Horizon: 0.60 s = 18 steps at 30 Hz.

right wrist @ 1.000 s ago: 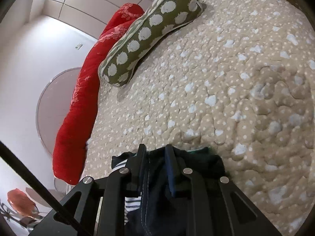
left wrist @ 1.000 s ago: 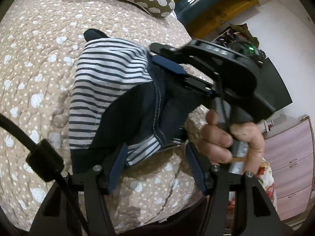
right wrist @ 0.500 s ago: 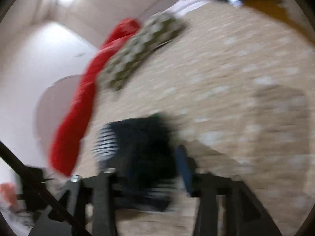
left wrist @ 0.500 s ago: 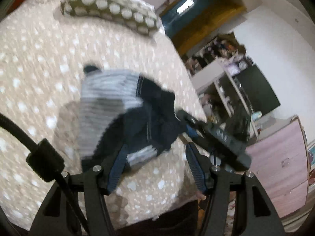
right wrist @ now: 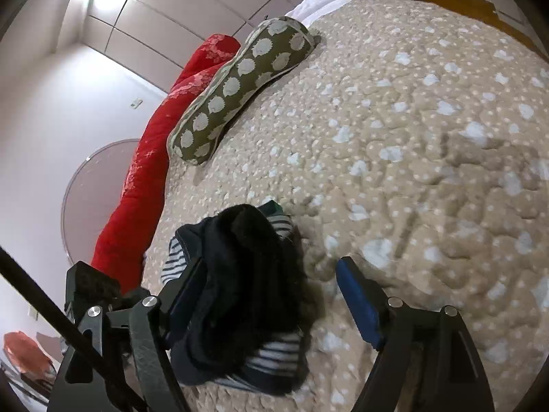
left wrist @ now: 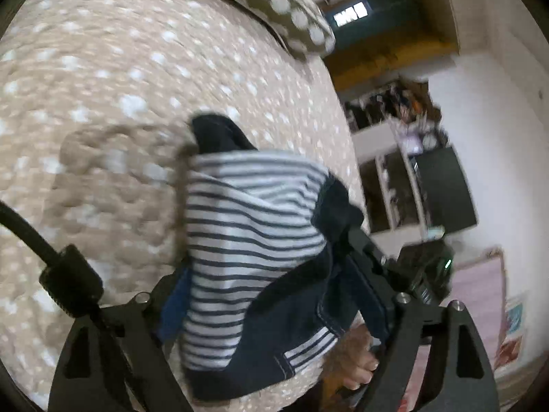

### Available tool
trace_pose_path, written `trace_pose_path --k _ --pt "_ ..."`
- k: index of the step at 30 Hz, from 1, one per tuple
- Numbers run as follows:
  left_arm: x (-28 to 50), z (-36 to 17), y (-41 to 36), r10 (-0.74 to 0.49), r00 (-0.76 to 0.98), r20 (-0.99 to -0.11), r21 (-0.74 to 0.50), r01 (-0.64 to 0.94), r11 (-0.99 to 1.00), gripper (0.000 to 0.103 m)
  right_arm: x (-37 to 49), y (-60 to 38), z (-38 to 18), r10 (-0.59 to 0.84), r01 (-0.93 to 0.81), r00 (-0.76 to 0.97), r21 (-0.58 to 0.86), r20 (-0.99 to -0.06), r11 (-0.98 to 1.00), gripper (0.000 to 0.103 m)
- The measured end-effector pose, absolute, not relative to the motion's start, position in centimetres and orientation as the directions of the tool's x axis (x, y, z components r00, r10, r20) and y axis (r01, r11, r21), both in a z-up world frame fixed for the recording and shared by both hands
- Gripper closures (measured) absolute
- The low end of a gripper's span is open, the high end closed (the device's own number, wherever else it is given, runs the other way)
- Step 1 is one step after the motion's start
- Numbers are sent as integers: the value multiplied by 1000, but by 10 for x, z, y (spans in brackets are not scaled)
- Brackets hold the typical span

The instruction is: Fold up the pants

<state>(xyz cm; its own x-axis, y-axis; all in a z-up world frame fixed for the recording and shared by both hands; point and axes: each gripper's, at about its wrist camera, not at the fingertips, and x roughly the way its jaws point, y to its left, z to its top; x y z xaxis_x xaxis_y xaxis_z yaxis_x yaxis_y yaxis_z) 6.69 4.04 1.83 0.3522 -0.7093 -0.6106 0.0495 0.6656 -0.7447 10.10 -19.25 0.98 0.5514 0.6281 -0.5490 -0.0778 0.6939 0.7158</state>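
The pants [left wrist: 250, 233], navy with a white and navy striped lining, lie as a folded bundle on the spotted beige bedspread [left wrist: 103, 86]. My left gripper [left wrist: 271, 295] straddles the near end of the bundle. Its jaws are opening, and the blue pads [left wrist: 173, 305] stand at the cloth's sides without pinching it. In the right wrist view the pants [right wrist: 240, 274] lie by the left finger of my right gripper [right wrist: 267, 267]. Its jaws are opening too, with the right blue pad [right wrist: 360, 305] clear of the cloth. The right gripper's body [left wrist: 425, 274] and a hand [left wrist: 357, 360] sit at the bundle's right.
An olive pillow with white spots [right wrist: 240, 82] lies at the bed's far end, beside a rolled red blanket [right wrist: 154, 158]. The bed's edge runs just right of the pants in the left wrist view. Beyond it stand shelves, a dark screen [left wrist: 442, 189] and pink drawers [left wrist: 480, 302].
My right gripper was shut on the dark cloth and has let go and opened wide. The left jaws have spread. Both views have shifted, and the bundle rests on the bed.
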Motion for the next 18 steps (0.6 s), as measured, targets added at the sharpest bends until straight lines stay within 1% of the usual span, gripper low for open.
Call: trace_pose_path --k 1,2,3,4,5,7,12,14,15,17,18 --pt "66 19 33 -702 344 -623 -730 66 680 20 105 -188 8 632 -73 543 719 -552 691 45" --pt "66 21 30 -698 340 -630 -721 75 688 28 108 -186 4 669 -72 510 749 -540 659 58" --pt "63 23 26 -696 340 -633 -719 77 691 36 108 -186 2 675 -60 504 758 -539 650 62" --pt "63 25 27 -691 342 -637 -714 76 696 54 106 -186 3 671 -57 512 758 -537 650 65" --pt "63 29 32 -687 351 -637 -713 72 698 61 107 -185 5 674 -62 512 759 -533 648 66" --pt "65 35 38 -688 366 -627 -718 72 693 65 107 -185 11 680 -70 513 764 -524 641 68" --pt "78 58 57 -662 428 -616 -706 75 705 65 123 -170 29 686 -117 522 755 -506 645 69" --pt "85 58 63 -627 442 -642 -679 54 732 61 131 -160 27 678 -112 518 744 -522 659 69" --pt "90 53 66 -606 443 -660 -665 31 747 59 135 -157 22 668 -103 514 734 -538 671 67" --pt "97 39 69 -583 429 -690 -653 -20 757 57 142 -150 9 613 -74 507 678 -606 731 61" --pt "98 32 73 -592 413 -691 -665 -45 745 57 143 -151 5 614 -73 504 678 -607 731 57"
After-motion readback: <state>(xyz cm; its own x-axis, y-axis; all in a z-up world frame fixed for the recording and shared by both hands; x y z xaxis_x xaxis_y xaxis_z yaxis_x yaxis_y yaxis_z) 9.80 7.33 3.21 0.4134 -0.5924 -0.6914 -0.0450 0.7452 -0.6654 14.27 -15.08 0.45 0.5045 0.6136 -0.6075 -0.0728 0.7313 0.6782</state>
